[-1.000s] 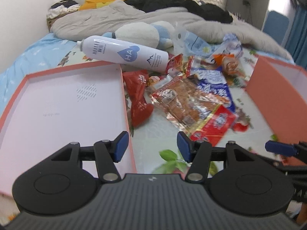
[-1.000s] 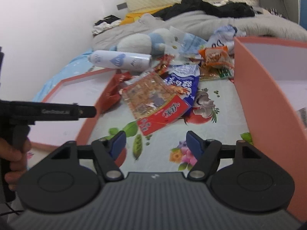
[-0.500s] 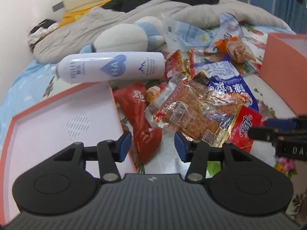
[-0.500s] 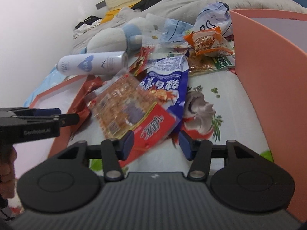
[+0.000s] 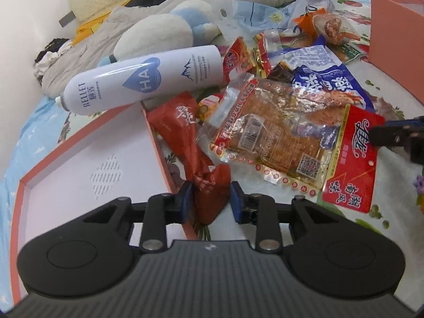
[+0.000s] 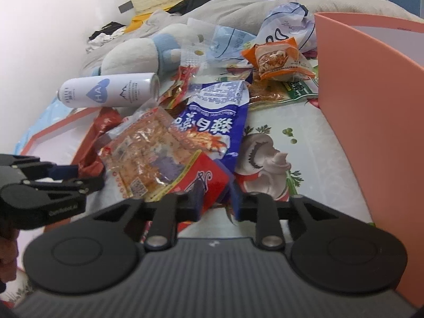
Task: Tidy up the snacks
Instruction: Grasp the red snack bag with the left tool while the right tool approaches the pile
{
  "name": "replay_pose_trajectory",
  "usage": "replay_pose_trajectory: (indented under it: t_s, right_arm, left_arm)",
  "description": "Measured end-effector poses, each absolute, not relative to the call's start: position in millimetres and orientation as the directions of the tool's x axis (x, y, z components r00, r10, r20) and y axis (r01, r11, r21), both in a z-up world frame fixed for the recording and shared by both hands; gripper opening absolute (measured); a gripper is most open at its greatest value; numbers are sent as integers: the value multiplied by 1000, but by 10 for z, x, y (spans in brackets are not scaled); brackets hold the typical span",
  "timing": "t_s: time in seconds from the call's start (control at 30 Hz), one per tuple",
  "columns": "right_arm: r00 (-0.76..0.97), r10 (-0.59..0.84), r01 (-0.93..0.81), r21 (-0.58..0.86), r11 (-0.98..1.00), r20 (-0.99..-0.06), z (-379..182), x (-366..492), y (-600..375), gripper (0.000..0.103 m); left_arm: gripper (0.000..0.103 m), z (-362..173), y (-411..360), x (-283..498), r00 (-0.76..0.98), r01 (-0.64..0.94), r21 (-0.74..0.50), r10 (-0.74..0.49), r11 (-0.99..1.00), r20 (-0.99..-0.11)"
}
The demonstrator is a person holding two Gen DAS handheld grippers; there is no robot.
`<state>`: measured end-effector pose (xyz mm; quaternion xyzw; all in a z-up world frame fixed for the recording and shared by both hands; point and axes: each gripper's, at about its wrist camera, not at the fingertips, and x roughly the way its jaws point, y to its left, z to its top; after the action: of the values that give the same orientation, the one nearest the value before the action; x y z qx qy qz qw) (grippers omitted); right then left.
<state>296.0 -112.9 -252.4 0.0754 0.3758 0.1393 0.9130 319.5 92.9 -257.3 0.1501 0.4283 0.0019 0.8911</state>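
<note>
A pile of snack packets lies on the flowered bedsheet. My left gripper [image 5: 209, 198] is open, its jaws on either side of the lower end of a dark red wrapped snack [image 5: 190, 143] beside the box lid's edge. My right gripper [image 6: 216, 198] is open around the red corner of a clear packet of orange crackers [image 6: 156, 156], which also shows in the left wrist view [image 5: 278, 135]. A blue and white packet [image 6: 217, 116] lies under it. An orange packet [image 6: 278, 55] lies farther back.
A shallow orange box lid [image 5: 79, 164] lies at the left. The deep orange box [image 6: 371, 106] stands at the right. A white spray can [image 5: 143, 82], a plush toy [image 5: 164, 31], plastic bags and a grey blanket lie behind the pile.
Both grippers have moved forward to the pile. The left one now straddles the dark red snack; the right one now straddles the cracker packet's red corner. The jaws have narrowed a little.
</note>
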Motion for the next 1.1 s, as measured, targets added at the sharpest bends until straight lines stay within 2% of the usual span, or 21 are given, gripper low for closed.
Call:
replay_pose_trajectory:
  t_s: [0.07, 0.17, 0.7, 1.1]
  right_arm:
    - [680, 319, -208, 243, 947, -661, -2507, 2934, -1131, 7]
    - [682, 319, -225, 226, 948, -658, -2471, 2880, -1119, 3]
    - [717, 258, -179, 187, 966, -648, -2079, 2248, -1447, 3]
    - [693, 219, -181, 128, 975, -687, -1920, 1522, -1617, 3]
  left_arm:
    - [31, -2564, 933, 3166, 634, 126, 259, 123, 958, -763]
    - [29, -2529, 892, 3087, 642, 129, 254, 115, 959, -758]
    - [28, -2287, 547, 2258, 654, 113, 93, -4, 989, -757]
    - [28, -2162, 341, 1511, 627, 135, -26, -106, 990, -772]
